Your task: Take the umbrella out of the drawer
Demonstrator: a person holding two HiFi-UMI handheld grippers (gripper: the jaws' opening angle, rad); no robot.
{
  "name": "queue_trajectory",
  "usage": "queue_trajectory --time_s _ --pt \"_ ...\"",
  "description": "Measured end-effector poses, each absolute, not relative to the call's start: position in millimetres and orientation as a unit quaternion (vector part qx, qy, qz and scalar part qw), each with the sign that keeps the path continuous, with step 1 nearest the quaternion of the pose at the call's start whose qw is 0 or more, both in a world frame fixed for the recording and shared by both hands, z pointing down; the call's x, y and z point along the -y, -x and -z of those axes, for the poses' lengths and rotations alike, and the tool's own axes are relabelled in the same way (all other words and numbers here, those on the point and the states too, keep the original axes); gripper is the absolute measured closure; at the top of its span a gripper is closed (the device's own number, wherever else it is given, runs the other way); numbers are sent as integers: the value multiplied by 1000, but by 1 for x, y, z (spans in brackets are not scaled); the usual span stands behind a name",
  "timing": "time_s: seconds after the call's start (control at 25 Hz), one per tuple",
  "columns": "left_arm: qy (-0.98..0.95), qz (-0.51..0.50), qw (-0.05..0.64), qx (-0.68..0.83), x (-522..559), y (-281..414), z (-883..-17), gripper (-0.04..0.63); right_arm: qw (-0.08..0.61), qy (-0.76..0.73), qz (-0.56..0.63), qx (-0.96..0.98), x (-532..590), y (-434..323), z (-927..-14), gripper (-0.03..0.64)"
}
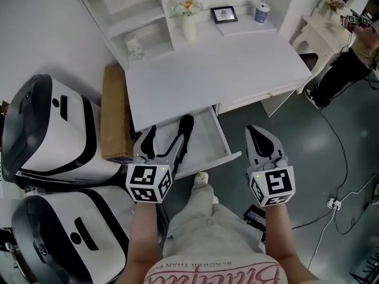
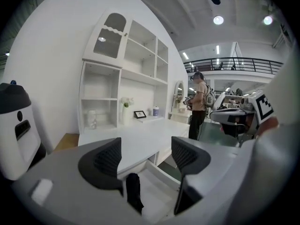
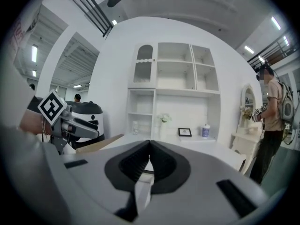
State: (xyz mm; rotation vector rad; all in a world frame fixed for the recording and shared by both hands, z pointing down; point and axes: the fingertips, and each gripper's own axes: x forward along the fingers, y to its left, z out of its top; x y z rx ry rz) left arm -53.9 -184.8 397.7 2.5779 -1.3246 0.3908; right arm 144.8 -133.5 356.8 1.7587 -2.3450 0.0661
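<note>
Closest to the lens, the person's forearms hold a gripper each over a dark grey floor (image 1: 308, 152). The left gripper (image 1: 164, 144) (image 2: 144, 156) has its jaws spread wide, with neither pad pressing on anything. The black umbrella (image 1: 187, 126) (image 2: 132, 191) lies in the open drawer (image 1: 220, 142), low in the gap between those jaws. The right gripper (image 1: 259, 134) (image 3: 149, 158) hangs beside the drawer's front corner, its jaws closed together and empty.

The drawer is pulled out from under a white desk (image 1: 219, 70) whose top is mostly bare. At the back of the desk stand a vase of flowers (image 1: 188, 16), a small picture frame (image 1: 224, 14) and a cup (image 1: 262, 12). White shelves (image 1: 130, 16) rise at the desk's left end. A cardboard box (image 1: 113, 111) stands between the desk and two white-and-black machines (image 1: 53, 129). Cables (image 1: 343, 152) trail across the floor on the right, where another person (image 2: 199, 104) stands.
</note>
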Motion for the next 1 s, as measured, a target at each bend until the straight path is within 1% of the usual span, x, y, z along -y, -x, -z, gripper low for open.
queue_trajectory --time_s 0.36,0.72,1.0 --pt "-869 -203 164 420 220 46 -459 270 135 -599 -53 788 166 -145 -387 609" --pt "-846 -275 247 384 240 36 -533 270 170 -584 -112 786 190 -138 -440 609" --pt "-829 -339 281 345 240 30 -592 268 198 -573 -150 781 207 -130 -472 609"
